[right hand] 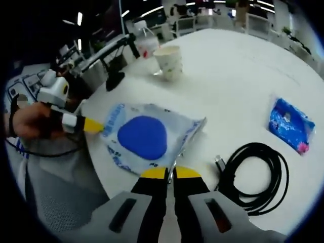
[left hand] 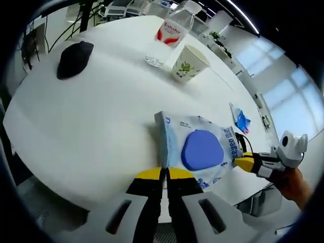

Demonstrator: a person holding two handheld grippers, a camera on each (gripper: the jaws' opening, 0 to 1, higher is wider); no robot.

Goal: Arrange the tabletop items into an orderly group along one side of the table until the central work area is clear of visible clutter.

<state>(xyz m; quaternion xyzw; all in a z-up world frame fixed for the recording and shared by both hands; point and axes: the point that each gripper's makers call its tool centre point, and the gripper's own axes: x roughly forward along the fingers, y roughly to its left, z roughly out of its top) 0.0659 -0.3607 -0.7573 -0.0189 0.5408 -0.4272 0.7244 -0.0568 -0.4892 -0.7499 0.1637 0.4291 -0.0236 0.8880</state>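
A soft white and blue tissue pack (left hand: 201, 149) with a blue oval on top lies near the table's edge. My left gripper (left hand: 164, 174) is shut on its near edge. My right gripper (left hand: 244, 163) comes in from the right, its yellow tips pinching the opposite end of the pack. In the right gripper view the same pack (right hand: 144, 135) stretches between my right gripper (right hand: 170, 173), shut on one edge, and my left gripper (right hand: 94, 125), held by a hand at the far end.
On the white table (left hand: 91, 131) stand a water bottle (left hand: 174, 25), a paper cup (left hand: 188, 63) and a small clear lid (left hand: 153, 61). A black mouse-like object (left hand: 73, 58) lies far left. A coiled black cable (right hand: 253, 174) and a small blue packet (right hand: 291, 124) lie right.
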